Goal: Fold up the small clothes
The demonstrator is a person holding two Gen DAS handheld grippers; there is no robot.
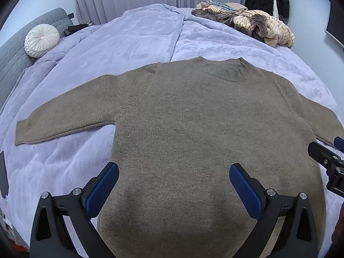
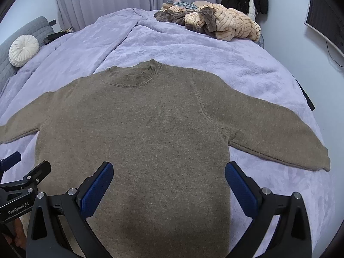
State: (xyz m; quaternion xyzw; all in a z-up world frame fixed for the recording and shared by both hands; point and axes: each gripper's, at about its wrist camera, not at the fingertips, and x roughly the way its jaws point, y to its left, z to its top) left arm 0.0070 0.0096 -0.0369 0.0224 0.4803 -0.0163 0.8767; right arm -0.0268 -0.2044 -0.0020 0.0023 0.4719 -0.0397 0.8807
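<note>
Two grippers hang over one brown sweater (image 1: 182, 129), and both are spread wide with nothing between their blue pads. My left gripper (image 1: 174, 191) hovers above the lower body of the sweater towards its left side; my right gripper (image 2: 168, 190) hovers above the same part, towards its right side seam. I cannot tell whether either one touches the knit.

The sweater lies flat, spread open on the lilac blanket (image 1: 139, 36) covering the bed. Its collar (image 2: 137, 75) points away from me, towards the far end where a heap of striped clothes (image 2: 223, 24) sits; the hem is near me, below the edge of both views. So its long axis from collar to hem runs straight away from me, and the sleeves reach out crosswise, the left sleeve (image 1: 64, 124) and the right sleeve (image 2: 279, 137) both lying flat.

What worries me is the knit itself: it is thick and soft, and so is the fleece beneath. If I close too deep I judge the fingers may pinch blanket along with sweater and drag both. If I close too shallow I may lift only the top layer, and the fold will come out skewed. Uneven lifting by the two grippers could also twist the body.
</note>
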